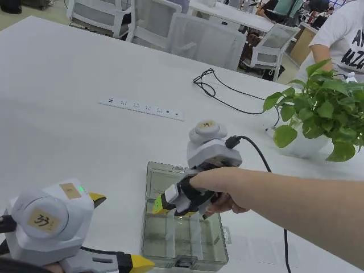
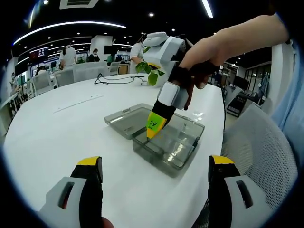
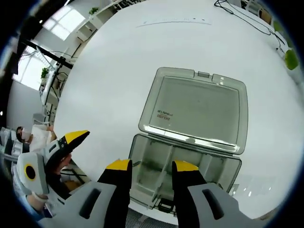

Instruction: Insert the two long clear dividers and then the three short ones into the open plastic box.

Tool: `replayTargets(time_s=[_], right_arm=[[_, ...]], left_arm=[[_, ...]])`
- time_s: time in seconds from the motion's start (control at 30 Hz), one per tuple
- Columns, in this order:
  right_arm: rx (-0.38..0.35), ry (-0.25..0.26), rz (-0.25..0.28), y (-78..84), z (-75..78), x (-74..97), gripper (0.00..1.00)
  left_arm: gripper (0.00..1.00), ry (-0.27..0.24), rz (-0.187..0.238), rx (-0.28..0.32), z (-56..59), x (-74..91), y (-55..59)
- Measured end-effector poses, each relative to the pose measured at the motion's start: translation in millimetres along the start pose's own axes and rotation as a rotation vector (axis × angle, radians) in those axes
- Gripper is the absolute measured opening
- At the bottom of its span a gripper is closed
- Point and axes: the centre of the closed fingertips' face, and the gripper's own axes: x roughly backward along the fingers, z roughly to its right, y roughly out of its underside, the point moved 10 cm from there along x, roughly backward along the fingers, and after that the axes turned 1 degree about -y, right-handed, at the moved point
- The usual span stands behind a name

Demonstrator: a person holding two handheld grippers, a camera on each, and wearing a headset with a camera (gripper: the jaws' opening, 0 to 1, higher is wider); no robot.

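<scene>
Plastic box [image 1: 145,242] open, lid [image 3: 194,111] flat, clear dividers [image 3: 165,172] upright inside.

Cut off by the head view's bottom corner: left gripper [image 1: 119,231]. Hidden under the hand [image 1: 222,183]: part of the right gripper [image 1: 159,205]. Too see-through to count: dividers [image 3: 167,156] in the box [image 1: 145,242]. Hard to tell if pinching one.

White table [image 1: 57,85]; grey mesh chairs [image 1: 205,40] behind it — potted plant [image 1: 318,108] on it; strip lights [image 2: 209,7] overhead
</scene>
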Motion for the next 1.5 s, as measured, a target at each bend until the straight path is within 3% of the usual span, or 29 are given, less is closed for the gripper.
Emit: replayTargets(time_s=[0.4,0.67,0.83,0.97,1.0,1.2,1.23,1.33,1.5], right_arm=[[0.103,-0.058,0.119,5.4,-2.4,4.7,0.67],[0.104,-0.119,0.181,5.6,-9.6,12.0,0.83],[0.140,-0.122,0.253,3.1,-8.2,21.7,0.86],[0.157,-0.144,0.280,5.7,-6.5,27.7,0.91],[0.175,-0.145,0.309,5.1,-5.9,28.6,0.92],[0.225,-0.127,0.312,15.9,4.3,34.7,0.96],[0.246,-0.130,0.336,16.4,5.5,35.5,0.96],[0.265,-0.136,0.323,24.8,10.7,37.9,0.95],[0.314,-0.117,0.363,30.0,19.3,43.6,1.00]], left_arm=[[0.95,-0.009,-0.014,-0.011,4.7,0.4,-3.6],[0.95,-0.013,-0.019,-0.014,7.7,-0.5,-6.9],[0.95,-0.016,-0.021,-0.017,8.9,-0.4,-9.4],[0.95,-0.023,-0.024,-0.018,9.1,-0.2,-10.5],[0.95,-0.025,-0.023,-0.018,9.2,0.1,-10.8],[0.95,-0.034,-0.026,-0.016,11.3,1.6,-12.3],[0.95,-0.036,-0.025,-0.015,11.3,1.8,-12.6],[0.95,-0.042,-0.025,-0.017,12.2,3.2,-15.2],[0.95,-0.051,-0.027,-0.021,13.8,4.6,-19.9]])
